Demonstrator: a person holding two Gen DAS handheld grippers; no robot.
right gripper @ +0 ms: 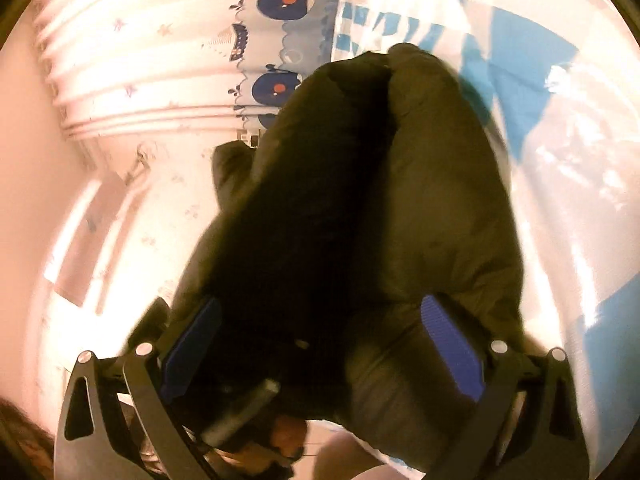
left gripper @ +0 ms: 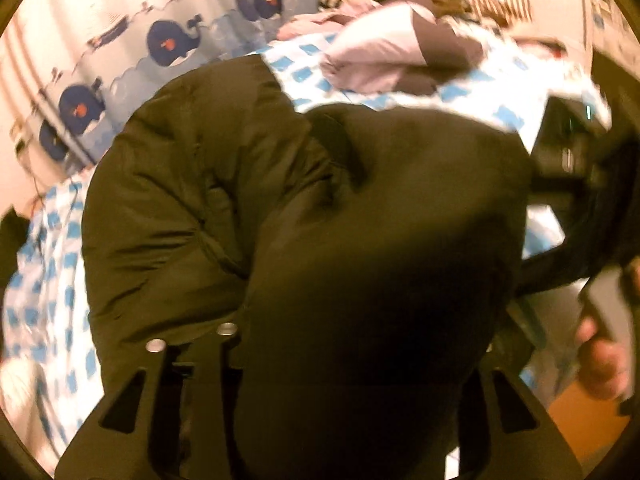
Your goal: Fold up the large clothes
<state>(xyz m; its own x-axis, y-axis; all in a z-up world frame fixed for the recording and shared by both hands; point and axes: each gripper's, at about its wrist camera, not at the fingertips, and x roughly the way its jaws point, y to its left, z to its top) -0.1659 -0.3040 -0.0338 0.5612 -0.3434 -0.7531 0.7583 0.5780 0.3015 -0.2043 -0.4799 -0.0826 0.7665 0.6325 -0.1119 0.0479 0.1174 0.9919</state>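
The right hand-held gripper (right gripper: 320, 344) has a thick bunch of the dark padded coat (right gripper: 360, 200) between its blue pads (right gripper: 452, 348); the jaws stand wide and the fabric fills the gap and bulges past both pads, so it looks clamped. The left hand-held gripper (left gripper: 320, 380) is largely buried: coat (left gripper: 248, 200) drapes over and between its fingers, and I cannot tell whether the pads press on it or merely sit under it.

The coat lies bunched on the bed (left gripper: 48, 272), on the blue-and-white checked sheet, toward the edge nearest the camera, with one puffy part reaching toward the whale-print curtain (left gripper: 168, 44). In the left view the other hand-held gripper (left gripper: 580, 184) shows dark at the right, with a hand (left gripper: 604, 364) below it.

Judged from this, the step in hand is carrying a fold of the coat across itself. To do it well, both grips should stay level with each other so the padding lays flat, and be set down before letting go.

Room: open sheet lies left of the coat. Toward the far corner a pale and grey garment (left gripper: 400, 52) and a clothes pile crowd the bed. The near edge is close, so a fold drawn that way could slide off.
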